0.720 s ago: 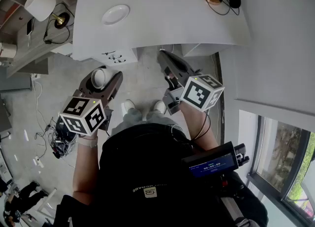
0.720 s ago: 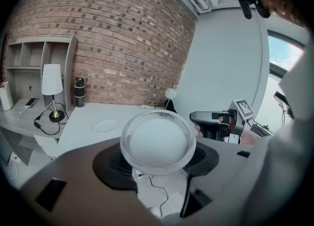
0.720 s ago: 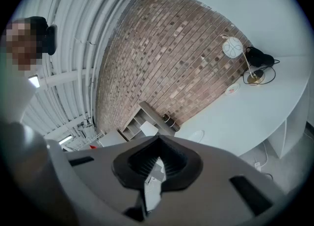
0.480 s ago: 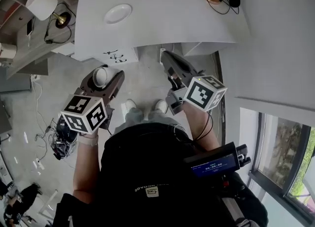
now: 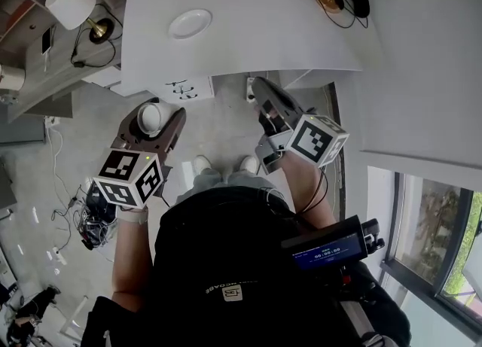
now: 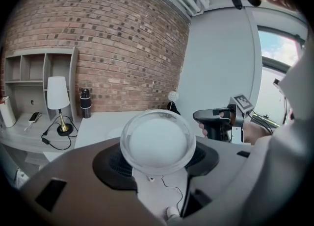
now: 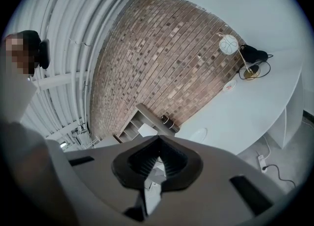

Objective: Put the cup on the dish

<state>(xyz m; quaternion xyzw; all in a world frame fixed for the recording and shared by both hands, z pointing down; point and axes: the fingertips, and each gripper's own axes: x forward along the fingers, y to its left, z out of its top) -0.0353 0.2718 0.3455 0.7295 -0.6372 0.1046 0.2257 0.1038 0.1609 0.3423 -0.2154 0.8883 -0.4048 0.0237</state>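
Counter [image 5: 263, 22], white, fills the top of the head view. Over the last instants it has slid slightly rightward in the frame, while both grippers have kept their posture over the grey floor [image 5: 218, 123] in front of it, which suggests the person is only adjusting the approach. Left gripper [image 5: 153, 112], at centre left, has its jaws spread wide around the cup [image 6: 158, 141], a pale rounded vessel clasped between the pads and carried in the air, short of the counter's near edge. Right gripper [image 5: 258, 88], at centre right, has its jaws drawn together with nothing between them. Dish [image 5: 190, 23], a small white plate, lies bare at the upper left of the counter, well apart from the cup. Transport appears to be under way and placement not yet begun: the cup must still travel up-frame, over the edge, to the dish.
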